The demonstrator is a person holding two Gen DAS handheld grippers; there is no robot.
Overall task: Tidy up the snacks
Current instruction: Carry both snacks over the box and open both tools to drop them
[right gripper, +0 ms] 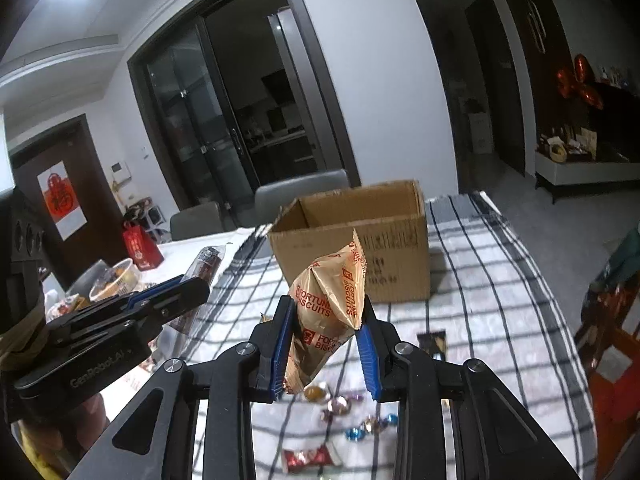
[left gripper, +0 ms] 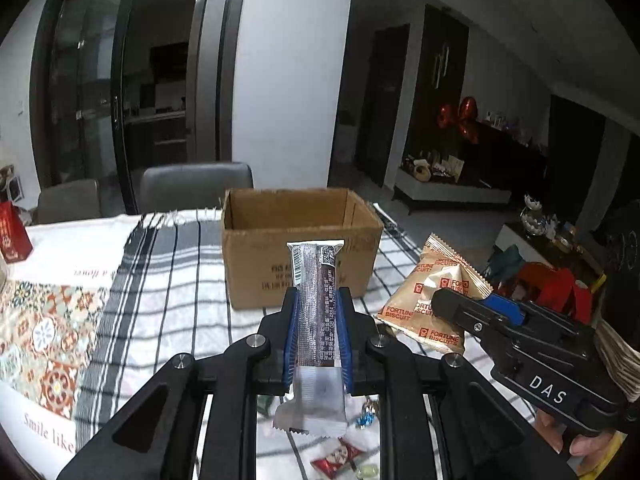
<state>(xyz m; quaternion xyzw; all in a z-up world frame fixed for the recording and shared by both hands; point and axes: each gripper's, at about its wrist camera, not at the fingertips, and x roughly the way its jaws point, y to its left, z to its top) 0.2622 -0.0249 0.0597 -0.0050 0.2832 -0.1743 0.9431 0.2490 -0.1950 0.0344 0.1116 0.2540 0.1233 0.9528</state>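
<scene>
A: Tablecloth, white with black and grey check lines (left gripper: 172,280), covers the table we work over; beside it on the left lies a white cloth with an orange and teal tile pattern (left gripper: 44,332). We see two grey upholstered chairs (left gripper: 196,188) behind the table, dark glass sliding doors (left gripper: 80,100), a white pillar and red foil balloons (left gripper: 460,118) over a dark sideboard.

B: How many of each thing do we count?

A: One open brown corrugated cardboard box (left gripper: 300,240) stands on the checked cloth, well beyond both grippers. We count one long dark-brown snack bar in a clear and silver wrapper (left gripper: 318,320), and the left gripper (left gripper: 318,332) has its blue-padded jaws pressed together on it, holding it above the cloth and pointing toward the box.

B: And the other side?

A: One gold foil packet printed "FORTUNE BISCUITS" in red (right gripper: 330,308) sits pinched between the jaws of the right gripper (right gripper: 324,344), likewise raised above the cloth in front of the box. Below it we see several small foil-wrapped candies (right gripper: 360,420) scattered on the cloth, too blurred to count surely, plus one red and white wrapped sweet (right gripper: 306,458). One red gift bag (right gripper: 140,248) stands at the far left.
</scene>
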